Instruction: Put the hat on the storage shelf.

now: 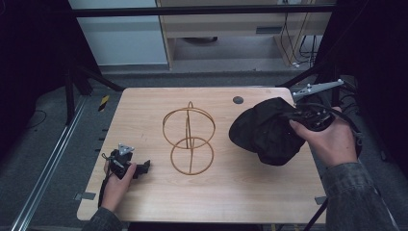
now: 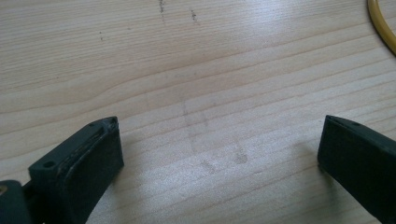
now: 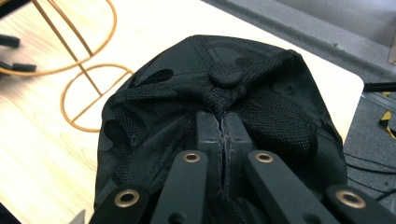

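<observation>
A black mesh cap (image 1: 264, 130) lies on the right part of the wooden table (image 1: 144, 110). My right gripper (image 1: 294, 118) is shut on the cap (image 3: 224, 88), pinching its fabric just below the top button (image 3: 225, 74), in the right gripper view. A gold wire stand (image 1: 188, 140) made of two rings on a post rises at the table's middle; this stand (image 3: 79, 65) is also in the right gripper view at upper left. My left gripper (image 1: 142, 167) rests low at the front left, jaws wide apart, with only bare wood between its fingers (image 2: 84, 158).
A dark round cable hole (image 1: 237, 100) sits near the table's far edge. A curved piece of the gold wire (image 2: 380, 23) shows at the top right of the left gripper view. Black frame bars and a cabinet stand behind the table.
</observation>
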